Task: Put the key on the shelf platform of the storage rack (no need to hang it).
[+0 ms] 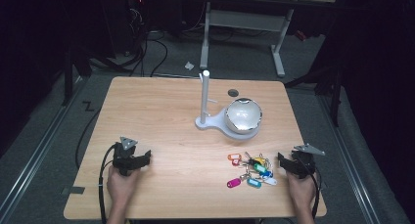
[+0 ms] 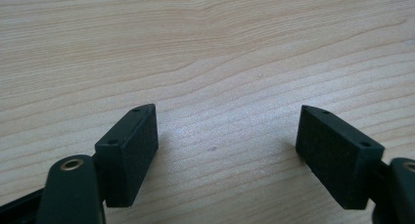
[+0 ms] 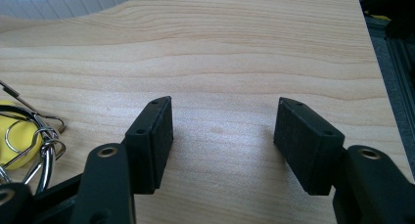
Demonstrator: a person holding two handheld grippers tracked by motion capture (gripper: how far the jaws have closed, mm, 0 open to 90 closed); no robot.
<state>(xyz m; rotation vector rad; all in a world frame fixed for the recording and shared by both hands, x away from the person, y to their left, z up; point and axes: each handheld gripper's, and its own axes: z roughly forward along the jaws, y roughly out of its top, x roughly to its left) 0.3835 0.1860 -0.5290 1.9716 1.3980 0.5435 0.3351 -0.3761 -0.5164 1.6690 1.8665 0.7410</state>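
Both grippers rest low in the frame: left gripper (image 1: 131,158) at lower left, released over bare table (image 1: 161,116); right gripper (image 1: 292,164) at lower right, released just beside the untouched key bunch (image 1: 250,169). Nothing looks started.

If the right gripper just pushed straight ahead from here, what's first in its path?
Probably nothing soon. The right gripper has open jaws over bare table, with wood running ahead to the far edge. The key bunch lies off to one side, and the white stand base sits far ahead, off-line. Depth is uncertain.
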